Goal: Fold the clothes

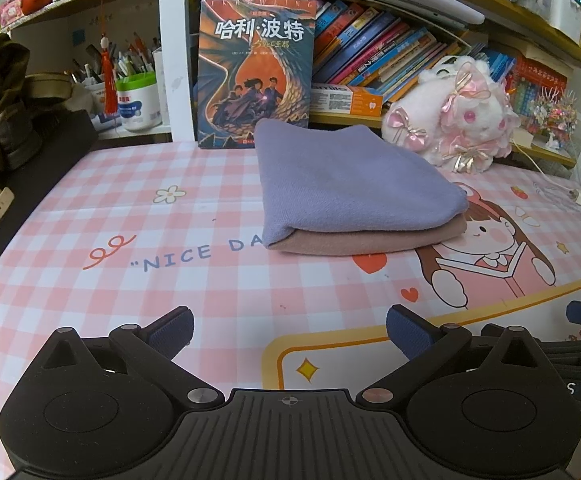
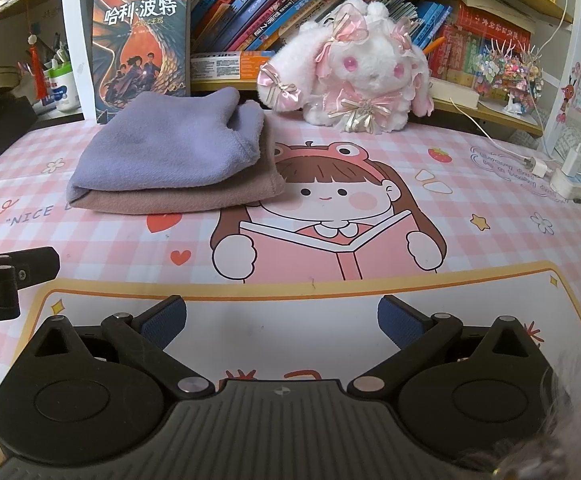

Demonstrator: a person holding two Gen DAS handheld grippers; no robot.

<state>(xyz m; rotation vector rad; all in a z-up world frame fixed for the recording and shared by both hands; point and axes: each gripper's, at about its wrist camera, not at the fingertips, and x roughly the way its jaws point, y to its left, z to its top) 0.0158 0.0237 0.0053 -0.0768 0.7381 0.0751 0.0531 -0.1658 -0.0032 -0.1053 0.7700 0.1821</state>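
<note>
Both the left gripper and right gripper gape empty, folded purple cloth beyond.

Counter under pink checked cartoon mat. Beyond the fingers: bookshelf of slanted books, white upright post, plush rabbit. Even indoor light.
</note>
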